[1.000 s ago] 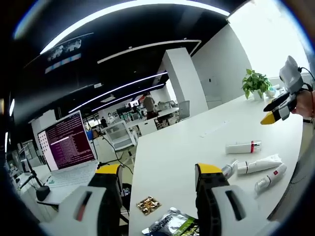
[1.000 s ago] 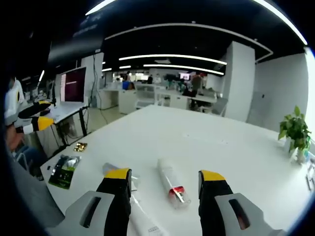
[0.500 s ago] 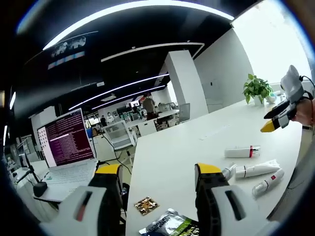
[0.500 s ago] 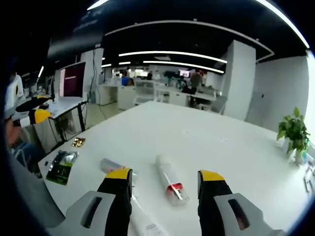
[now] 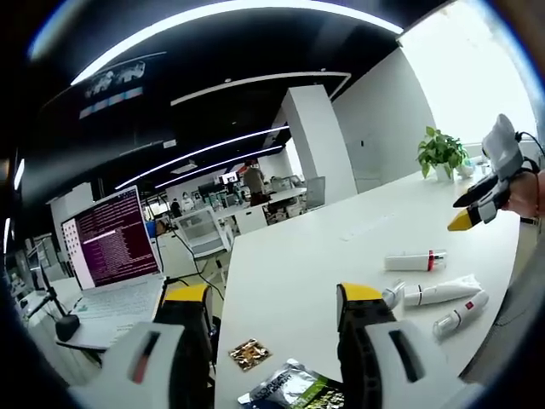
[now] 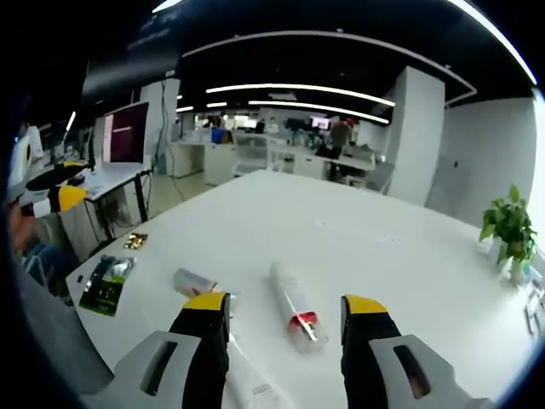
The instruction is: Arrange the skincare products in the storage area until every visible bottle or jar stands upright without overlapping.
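Observation:
Several skincare products lie on their sides on the white table [image 5: 306, 256]: a white tube with a red band [image 5: 415, 261], a longer white tube [image 5: 438, 292], a slim bottle with a red mark [image 5: 460, 313] and a small silvery tube [image 5: 393, 295]. My left gripper [image 5: 274, 296] is open, held above the table's near left part, apart from them. In the right gripper view, a clear bottle with a red band [image 6: 294, 305] lies just beyond my open right gripper [image 6: 283, 305]. The silvery tube [image 6: 194, 281] sits to its left and a white tube [image 6: 247, 383] lies low between the jaws.
A gold foil packet [image 5: 249, 354] and a green and silver packet [image 5: 294, 392] lie near the table edge. An open laptop [image 5: 106, 251] stands on a side desk. A potted plant [image 6: 511, 228] sits at the far corner. The right gripper [image 5: 481, 204] hovers above the products.
Both views have shifted slightly with the hands. The products and packets lie where they were, and both grippers stay open.

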A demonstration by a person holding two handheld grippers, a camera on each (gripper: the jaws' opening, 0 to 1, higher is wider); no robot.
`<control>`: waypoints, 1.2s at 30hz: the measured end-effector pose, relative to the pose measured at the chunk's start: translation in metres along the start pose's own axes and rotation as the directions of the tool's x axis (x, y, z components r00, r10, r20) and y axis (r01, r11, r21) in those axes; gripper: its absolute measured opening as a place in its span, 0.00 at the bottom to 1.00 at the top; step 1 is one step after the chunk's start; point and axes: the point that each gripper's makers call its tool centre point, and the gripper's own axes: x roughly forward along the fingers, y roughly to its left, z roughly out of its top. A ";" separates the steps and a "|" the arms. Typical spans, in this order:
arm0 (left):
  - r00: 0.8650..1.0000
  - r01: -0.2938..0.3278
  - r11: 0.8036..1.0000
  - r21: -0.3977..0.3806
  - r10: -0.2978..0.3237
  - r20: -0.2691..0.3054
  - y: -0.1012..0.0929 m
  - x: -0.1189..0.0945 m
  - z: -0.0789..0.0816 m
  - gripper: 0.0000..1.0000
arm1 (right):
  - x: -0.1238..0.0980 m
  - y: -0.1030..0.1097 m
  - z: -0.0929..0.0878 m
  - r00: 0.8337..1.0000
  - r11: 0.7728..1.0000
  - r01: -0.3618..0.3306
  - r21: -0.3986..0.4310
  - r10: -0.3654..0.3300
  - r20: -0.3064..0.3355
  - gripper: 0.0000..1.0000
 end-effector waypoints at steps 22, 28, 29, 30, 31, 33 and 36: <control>1.000 -0.001 0.998 0.060 0.002 -0.028 -0.002 0.002 -0.007 0.52 | -0.004 0.016 0.009 0.997 0.996 -0.070 0.055 0.068 0.026 0.52; 0.997 -0.067 0.984 0.163 0.071 -0.017 0.008 -0.001 -0.004 0.51 | -0.015 0.039 0.033 0.978 0.978 -0.183 0.097 0.171 0.120 0.51; 0.997 -0.072 0.984 0.165 0.077 -0.023 0.009 -0.001 -0.005 0.51 | -0.017 0.044 0.036 0.973 0.974 -0.204 0.101 0.190 0.133 0.51; 0.996 -0.077 0.983 0.167 0.083 -0.029 0.011 0.000 -0.007 0.50 | -0.019 0.048 0.039 0.967 0.969 -0.224 0.105 0.208 0.147 0.51; 0.995 -0.083 0.982 0.169 0.090 -0.034 0.012 0.000 -0.008 0.50 | -0.021 0.053 0.042 0.961 0.963 -0.245 0.108 0.227 0.160 0.51; 0.994 -0.086 0.984 0.157 0.095 -0.049 0.014 0.000 -0.012 0.50 | -0.018 0.054 0.034 0.966 0.969 -0.232 0.082 0.220 0.133 0.51; 0.995 -0.059 0.989 0.133 0.068 -0.067 0.009 -0.001 -0.016 0.50 | -0.016 0.049 0.032 0.970 0.972 -0.219 0.084 0.208 0.129 0.51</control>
